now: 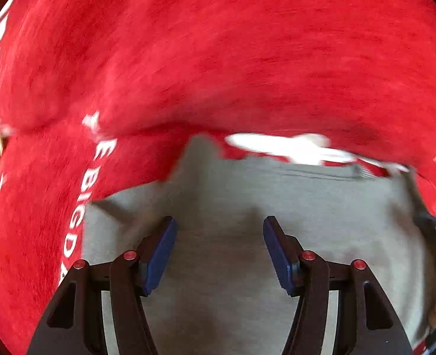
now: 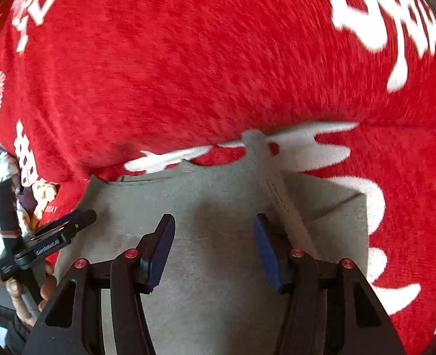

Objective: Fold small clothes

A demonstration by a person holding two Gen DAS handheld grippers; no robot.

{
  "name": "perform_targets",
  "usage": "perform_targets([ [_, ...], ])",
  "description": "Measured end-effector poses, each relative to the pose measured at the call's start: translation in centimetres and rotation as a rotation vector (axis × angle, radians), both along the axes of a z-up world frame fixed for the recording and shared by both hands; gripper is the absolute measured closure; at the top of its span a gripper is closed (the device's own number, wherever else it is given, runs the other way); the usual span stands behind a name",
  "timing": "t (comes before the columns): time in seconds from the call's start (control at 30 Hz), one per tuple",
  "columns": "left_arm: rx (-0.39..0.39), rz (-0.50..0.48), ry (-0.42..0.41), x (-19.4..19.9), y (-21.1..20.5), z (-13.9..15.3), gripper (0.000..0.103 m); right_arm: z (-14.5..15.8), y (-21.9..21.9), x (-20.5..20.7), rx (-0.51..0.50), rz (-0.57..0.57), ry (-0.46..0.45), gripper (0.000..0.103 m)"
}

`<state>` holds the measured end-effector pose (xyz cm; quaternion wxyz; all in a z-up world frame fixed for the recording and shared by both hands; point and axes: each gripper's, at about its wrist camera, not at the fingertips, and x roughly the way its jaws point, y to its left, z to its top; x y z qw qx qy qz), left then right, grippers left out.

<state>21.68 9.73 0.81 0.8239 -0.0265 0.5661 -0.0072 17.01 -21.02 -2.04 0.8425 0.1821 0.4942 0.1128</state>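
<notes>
A small grey garment (image 1: 247, 207) lies flat on a red plush cloth (image 1: 218, 59) with white lettering. My left gripper (image 1: 219, 236) is open just above the grey garment, holding nothing. In the right wrist view the same grey garment (image 2: 212, 207) lies under my right gripper (image 2: 213, 236), which is open and empty. A folded grey edge or sleeve (image 2: 286, 207) runs diagonally beside its right finger. The left gripper (image 2: 70, 224) shows at the left edge of the right wrist view, over the garment's left side.
The red cloth (image 2: 188, 59) covers the surface all around the garment. A hand and patterned sleeve (image 2: 11, 207) show at the far left of the right wrist view. The other gripper's tip (image 1: 431, 227) shows at the right edge of the left wrist view.
</notes>
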Motion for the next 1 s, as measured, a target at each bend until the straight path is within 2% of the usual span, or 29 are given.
perform_targets([
  [0.1, -0.074, -0.014, -0.016, -0.3, 1.7, -0.3, 0.041, -0.8, -2.9, 0.2, 0.010, -0.086, 0.004, 0.044],
  [0.2, -0.031, -0.052, -0.045, -1.0, 1.7, -0.1, 0.041, -1.0, -5.2, -0.1, 0.099, -0.118, 0.009, 0.044],
  [0.3, -0.018, -0.049, -0.076, -1.7, 1.7, 0.6, 0.041, 0.0, -5.8, -0.6, -0.013, -0.169, -0.012, 0.044],
  [0.33, -0.033, -0.034, -0.090, -1.8, 1.9, 1.0, 0.041, 0.3, -5.8, -0.6, -0.014, -0.166, -0.022, 0.044],
  [0.43, -0.066, -0.010, -0.116, -2.0, 1.9, 2.0, 0.041, 1.3, -4.5, -0.7, -0.038, -0.138, -0.052, 0.044],
  [0.57, -0.037, 0.008, -0.119, -2.0, 1.7, 2.7, 0.041, 2.2, -0.4, -0.3, -0.138, -0.052, -0.087, 0.040],
  [0.63, -0.006, 0.039, -0.086, -1.8, 2.5, 2.1, 0.041, 1.9, 1.5, 0.1, -0.182, -0.013, -0.066, 0.038],
  [0.7, -0.001, 0.091, -0.017, -1.6, 4.3, 0.6, 0.041, 0.7, 2.7, 0.8, -0.220, 0.025, -0.004, 0.037],
  [0.8, -0.072, 0.142, 0.000, -2.7, 6.9, 0.3, 0.041, -1.0, 2.3, 1.4, -0.292, -0.011, 0.073, 0.038],
  [0.87, -0.061, 0.169, -0.026, -3.7, 7.9, 1.3, 0.041, -0.5, 1.5, 0.6, -0.290, -0.042, 0.045, 0.037],
  [0.93, -0.040, 0.165, -0.063, -5.0, 8.0, 2.5, 0.041, 0.5, 1.4, -0.7, -0.301, -0.056, 0.020, 0.037],
  [1.0, -0.052, 0.146, -0.076, -6.2, 7.4, 3.2, 0.041, 1.5, 1.9, -2.3, -0.332, -0.038, -0.024, 0.037],
])
